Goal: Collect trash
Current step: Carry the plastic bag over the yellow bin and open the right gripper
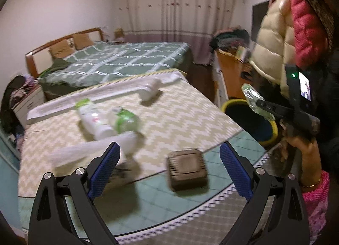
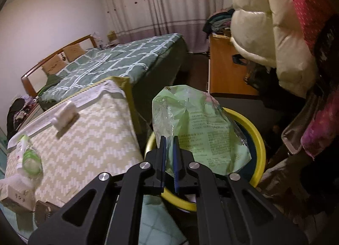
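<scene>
My right gripper (image 2: 168, 139) is shut on a crumpled green plastic wrapper (image 2: 199, 126) and holds it over a yellow-rimmed bin (image 2: 257, 139). In the left wrist view the same wrapper (image 1: 255, 101) hangs from the right gripper (image 1: 259, 103) above the bin (image 1: 273, 127). My left gripper (image 1: 169, 152) is open with nothing between its blue pads, above the near end of a zigzag-patterned mattress (image 1: 180, 117). On the mattress lie a white bottle with a green label (image 1: 93, 117), a green-banded clear bottle (image 1: 125, 118), a white tube (image 1: 151, 91), white paper (image 1: 89, 149) and a brown box (image 1: 186, 169).
A bed with a green checked cover (image 1: 127, 58) stands behind the mattress. An orange desk (image 2: 226, 71) piled with clothes is at the right, past the bin. A person's hand and pink sleeve (image 1: 311, 172) hold the right gripper. Puffy jackets (image 2: 264, 22) hang at the upper right.
</scene>
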A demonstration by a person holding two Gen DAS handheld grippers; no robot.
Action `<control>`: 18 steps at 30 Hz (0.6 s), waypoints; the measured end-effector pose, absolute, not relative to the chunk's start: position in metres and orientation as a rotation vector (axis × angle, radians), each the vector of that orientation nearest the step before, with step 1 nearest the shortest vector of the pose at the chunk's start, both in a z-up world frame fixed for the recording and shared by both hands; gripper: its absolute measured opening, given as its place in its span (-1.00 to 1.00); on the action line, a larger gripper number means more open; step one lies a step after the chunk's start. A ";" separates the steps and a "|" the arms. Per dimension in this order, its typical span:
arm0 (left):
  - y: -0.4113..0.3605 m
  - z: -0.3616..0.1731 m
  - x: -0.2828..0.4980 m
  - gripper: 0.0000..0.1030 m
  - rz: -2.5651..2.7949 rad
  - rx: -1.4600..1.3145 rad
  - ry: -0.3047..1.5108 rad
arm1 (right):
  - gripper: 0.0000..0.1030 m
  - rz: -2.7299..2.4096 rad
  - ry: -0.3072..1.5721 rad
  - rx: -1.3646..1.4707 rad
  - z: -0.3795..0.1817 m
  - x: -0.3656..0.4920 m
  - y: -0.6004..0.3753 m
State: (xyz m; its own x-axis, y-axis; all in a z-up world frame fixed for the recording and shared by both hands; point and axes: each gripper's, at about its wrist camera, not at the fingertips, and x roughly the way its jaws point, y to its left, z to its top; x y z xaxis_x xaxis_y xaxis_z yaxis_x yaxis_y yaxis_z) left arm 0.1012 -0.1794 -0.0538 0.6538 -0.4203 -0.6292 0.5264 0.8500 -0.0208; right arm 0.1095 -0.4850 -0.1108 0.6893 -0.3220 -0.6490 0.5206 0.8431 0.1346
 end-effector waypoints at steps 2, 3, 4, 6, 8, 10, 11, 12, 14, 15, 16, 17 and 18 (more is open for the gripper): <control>-0.191 -0.060 0.102 0.82 -0.554 0.184 0.684 | -0.84 -0.489 0.660 0.326 -0.114 0.110 -0.487; -0.196 -0.062 0.103 0.82 -0.559 0.190 0.692 | -0.83 -0.495 0.663 0.327 -0.116 0.111 -0.488; -0.203 -0.066 0.104 0.82 -0.566 0.198 0.705 | -0.82 -0.505 0.662 0.324 -0.118 0.111 -0.490; -0.207 -0.071 0.105 0.82 -0.573 0.204 0.718 | -0.75 -0.520 0.658 0.323 -0.120 0.110 -0.492; -0.212 -0.074 0.106 0.82 -0.577 0.212 0.729 | -0.67 -0.530 0.658 0.322 -0.121 0.108 -0.494; -0.213 -0.076 0.108 0.82 -0.574 0.212 0.738 | -0.64 -0.528 0.650 0.331 -0.121 0.107 -0.495; -0.214 -0.077 0.109 0.82 -0.573 0.212 0.741 | -0.64 -0.532 0.646 0.330 -0.120 0.106 -0.495; -0.214 -0.078 0.110 0.82 -0.570 0.210 0.745 | -0.63 -0.534 0.643 0.328 -0.120 0.106 -0.495; -0.213 -0.080 0.111 0.82 -0.565 0.207 0.750 | -0.62 -0.538 0.637 0.320 -0.119 0.106 -0.493; -0.213 -0.081 0.112 0.82 -0.562 0.206 0.755 | -0.61 -0.540 0.634 0.318 -0.119 0.104 -0.493; -0.212 -0.083 0.113 0.82 -0.559 0.206 0.759 | -0.60 -0.541 0.633 0.318 -0.119 0.104 -0.493; -0.212 -0.084 0.114 0.82 -0.557 0.207 0.763 | -0.60 -0.542 0.631 0.319 -0.119 0.103 -0.493; -0.212 -0.086 0.114 0.82 -0.555 0.208 0.767 | -0.58 -0.543 0.630 0.321 -0.119 0.103 -0.493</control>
State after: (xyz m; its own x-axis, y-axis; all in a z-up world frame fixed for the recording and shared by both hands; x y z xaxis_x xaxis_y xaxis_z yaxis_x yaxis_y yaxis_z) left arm 0.1145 -0.2124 -0.0858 0.5857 -0.3984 -0.7059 0.5456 0.8378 -0.0201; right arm 0.1028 -0.4933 -0.1189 0.6766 -0.3795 -0.6311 0.5686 0.8138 0.1202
